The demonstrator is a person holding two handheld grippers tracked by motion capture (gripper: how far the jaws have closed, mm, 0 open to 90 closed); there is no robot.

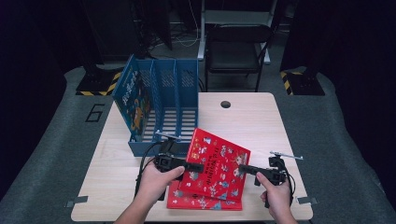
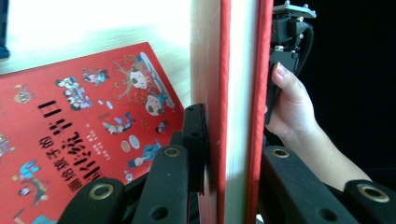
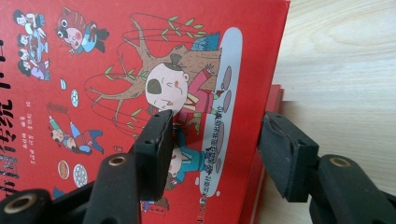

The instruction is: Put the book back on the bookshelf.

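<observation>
Black jaws of the left gripper (image 2: 205,154) clamp the upper red book (image 1: 215,165) at its edge, the right gripper (image 3: 217,156) gapes astride its far side, blue rack (image 1: 161,105) beyond awaits it

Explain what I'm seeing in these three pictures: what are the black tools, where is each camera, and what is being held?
A person sits at a wooden table with a hand-held two-jaw gripper in each hand. The high view looks down from above; the other two cameras ride on the grippers, looking along their black jaws. On the table stand a blue file rack and a stack of red picture books. The left gripper is clamped on the edge of the top book, lifting that side off the lower book. The right gripper stands open astride the top book's corner, not pressing it.
</observation>
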